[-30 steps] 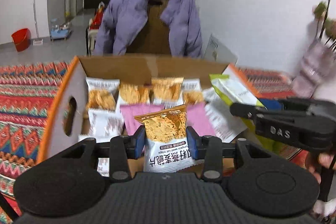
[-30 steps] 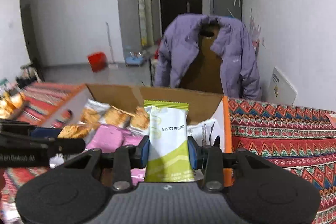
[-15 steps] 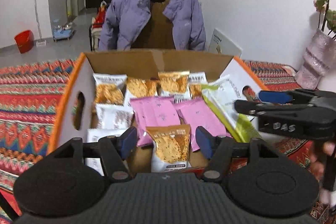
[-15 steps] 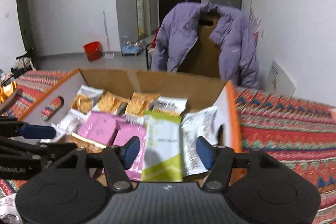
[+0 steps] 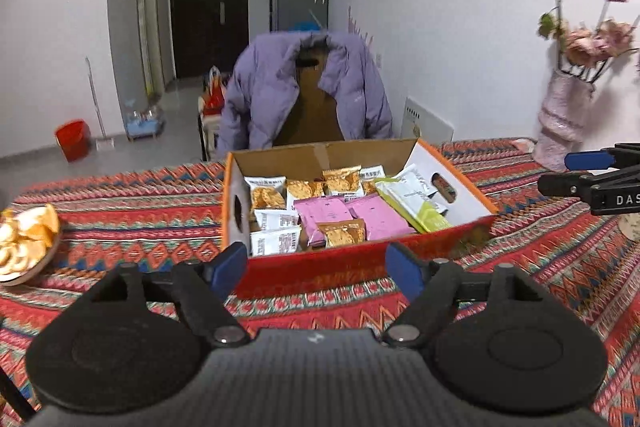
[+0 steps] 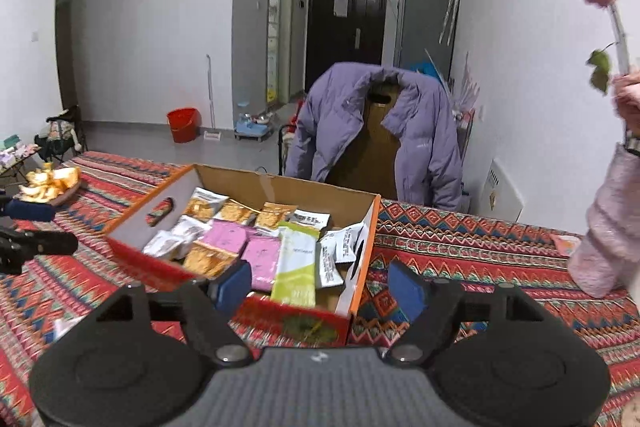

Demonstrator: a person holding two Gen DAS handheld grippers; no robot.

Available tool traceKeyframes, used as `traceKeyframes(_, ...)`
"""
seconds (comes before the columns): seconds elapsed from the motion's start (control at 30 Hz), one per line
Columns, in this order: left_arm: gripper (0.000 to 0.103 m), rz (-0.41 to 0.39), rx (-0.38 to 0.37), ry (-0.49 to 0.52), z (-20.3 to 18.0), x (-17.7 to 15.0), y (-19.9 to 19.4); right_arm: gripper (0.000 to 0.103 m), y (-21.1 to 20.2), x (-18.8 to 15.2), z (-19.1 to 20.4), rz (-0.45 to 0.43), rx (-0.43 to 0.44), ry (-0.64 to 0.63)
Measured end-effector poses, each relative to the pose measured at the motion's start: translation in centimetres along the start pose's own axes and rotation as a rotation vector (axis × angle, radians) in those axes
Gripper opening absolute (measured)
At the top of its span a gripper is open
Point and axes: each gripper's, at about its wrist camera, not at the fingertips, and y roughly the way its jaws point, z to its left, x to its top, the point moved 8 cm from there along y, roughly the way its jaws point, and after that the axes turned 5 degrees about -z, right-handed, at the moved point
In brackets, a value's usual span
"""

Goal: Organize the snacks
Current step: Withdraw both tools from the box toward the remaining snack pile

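An open cardboard box (image 5: pixel 360 269) with red-orange sides stands on the patterned cloth and holds several snack packets. An oat-crisp packet (image 5: pixel 342 231) lies at its front, and a green-and-white packet (image 5: pixel 416 203) leans along its right side. My left gripper (image 5: pixel 318 269) hangs in front of the box, jaws opening, nothing between them. In the right wrist view the same box (image 6: pixel 300 323) is below my right gripper (image 6: pixel 320 285), jaws opening and empty; the green packet (image 6: pixel 298 267) lies inside. Pink packets (image 6: pixel 262 257) lie beside it.
A plate of orange peels (image 5: pixel 24 243) sits at the far left of the table. A pink vase with dried flowers (image 5: pixel 564 119) stands at the right. Behind the table is a chair draped with a purple jacket (image 5: pixel 304 87). A red bucket (image 5: pixel 72 139) is on the floor.
Both grippers let go of their packets, the oat-crisp one and the green one, which now lie in the box. Both opened and drew back and up from the box.
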Motion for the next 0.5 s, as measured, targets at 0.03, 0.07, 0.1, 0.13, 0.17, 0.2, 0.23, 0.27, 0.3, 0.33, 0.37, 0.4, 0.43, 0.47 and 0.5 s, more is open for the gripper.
traceKeyframes(0.03,0.081,-0.014,0.008,0.004,-0.1,-0.3,-1.3,0.080,-1.2,-0.3,0.3,-0.012,0.003,-0.001)
traceKeyframes(0.07,0.081,-0.031,0.019,0.007,-0.2,-0.8,-2.6,0.081,-2.7,-0.6,0.8,-0.031,0.007,-0.002)
traceKeyframes(0.1,0.082,-0.046,0.036,0.011,-0.3,-1.3,-3.8,0.081,-3.8,-1.0,1.2,-0.043,0.016,-0.005)
traceKeyframes(0.13,0.082,-0.062,0.059,0.013,-0.4,-1.9,-5.1,0.081,-5.2,-1.6,1.7,-0.059,0.026,-0.008)
traceKeyframes(0.17,0.082,-0.078,0.078,0.013,-0.4,-2.4,-6.4,0.081,-6.6,-2.2,2.2,-0.075,0.033,-0.005)
traceKeyframes(0.2,0.082,-0.094,0.097,0.011,-0.4,-3.2,-7.8,0.082,-7.7,-2.7,2.7,-0.087,0.041,-0.004)
traceKeyframes(0.23,0.082,-0.108,0.108,0.006,-0.5,-3.8,-9.1,0.082,-9.2,-3.6,3.3,-0.100,0.053,-0.006)
traceKeyframes(0.27,0.082,-0.123,0.113,-0.004,-0.5,-4.5,-10.4,0.082,-10.3,-4.2,3.8,-0.111,0.055,-0.006)
traceKeyframes(0.3,0.082,-0.133,0.120,-0.015,-0.7,-5.3,-11.8,0.083,-11.5,-5.0,4.3,-0.123,0.055,-0.006)
traceKeyframes(0.33,0.082,-0.147,0.126,-0.023,-0.8,-6.2,-13.2,0.088,-12.7,-5.9,4.9,-0.131,0.057,-0.012)
traceKeyframes(0.37,0.085,-0.165,0.129,-0.027,-0.9,-7.0,-14.4,0.090,-13.8,-6.8,5.4,-0.142,0.058,-0.017)
traceKeyframes(0.4,0.089,-0.184,0.136,-0.029,-1.1,-8.0,-15.9,0.094,-14.8,-7.7,5.7,-0.155,0.050,-0.015)
traceKeyframes(0.43,0.090,-0.197,0.149,-0.030,-1.2,-8.9,-17.0,0.095,-15.7,-8.9,6.1,-0.156,0.034,-0.015)
traceKeyframes(0.47,0.092,-0.202,0.168,-0.037,-1.2,-10.1,-18.1,0.095,-16.3,-9.8,6.5,-0.150,0.025,-0.020)
traceKeyframes(0.5,0.092,-0.194,0.190,-0.052,-1.2,-11.4,-19.1,0.095,-17.0,-11.0,7.0,-0.146,0.016,-0.032)
